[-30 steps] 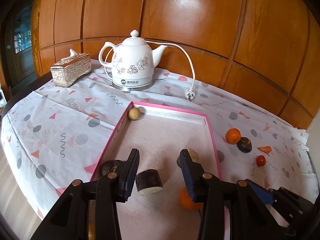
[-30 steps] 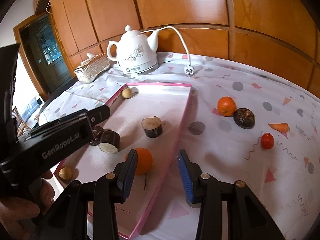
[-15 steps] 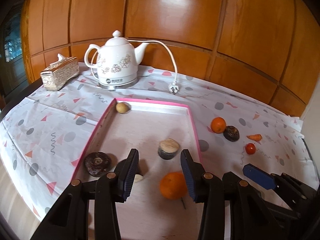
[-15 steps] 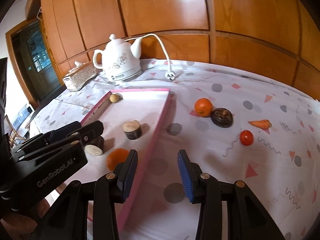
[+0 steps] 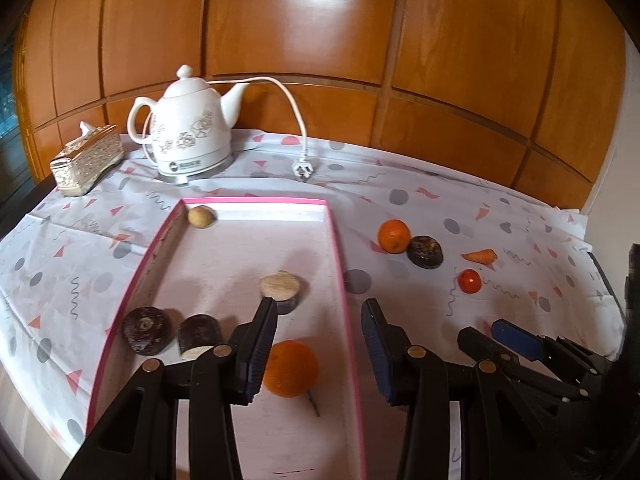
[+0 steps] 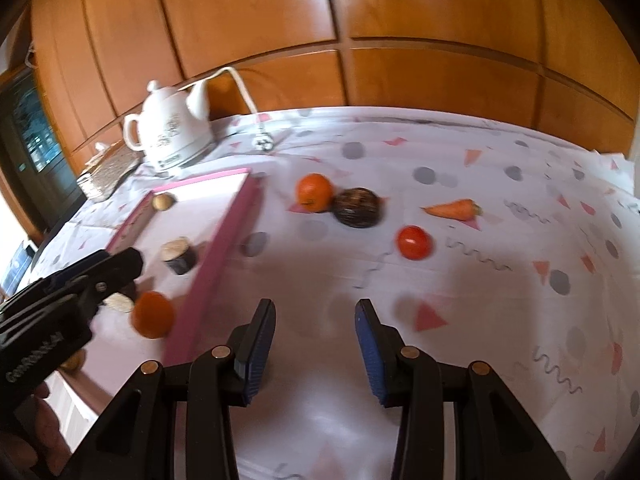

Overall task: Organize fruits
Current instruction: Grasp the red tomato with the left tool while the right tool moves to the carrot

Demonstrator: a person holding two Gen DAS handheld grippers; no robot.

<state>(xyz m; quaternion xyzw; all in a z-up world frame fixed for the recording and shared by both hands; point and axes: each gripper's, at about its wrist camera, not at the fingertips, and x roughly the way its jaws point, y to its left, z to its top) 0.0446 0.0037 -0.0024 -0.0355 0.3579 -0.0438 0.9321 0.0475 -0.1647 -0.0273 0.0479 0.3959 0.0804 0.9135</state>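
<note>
A pink-rimmed tray (image 5: 338, 256) holds an orange (image 5: 291, 368), a dark round fruit (image 5: 145, 330), two cut dark pieces (image 5: 199, 334) (image 5: 281, 288) and a small pale fruit (image 5: 200, 216). On the cloth to its right lie another orange (image 6: 314, 192), a dark fruit (image 6: 358, 207), a red tomato (image 6: 414, 242) and a carrot (image 6: 452, 209). My left gripper (image 5: 318, 346) is open and empty over the tray's near right part. My right gripper (image 6: 316, 344) is open and empty above bare cloth, right of the tray (image 6: 228, 232).
A white kettle (image 5: 186, 128) with cord and plug (image 5: 302, 168) stands at the back, beside a tissue box (image 5: 86, 158). Wood panelling backs the table. The right gripper shows low right in the left wrist view (image 5: 516, 340).
Both grippers have drawn back and shifted right. The right gripper now hovers over the cloth, facing the loose fruits; the orange lies in the tray near the left gripper.
</note>
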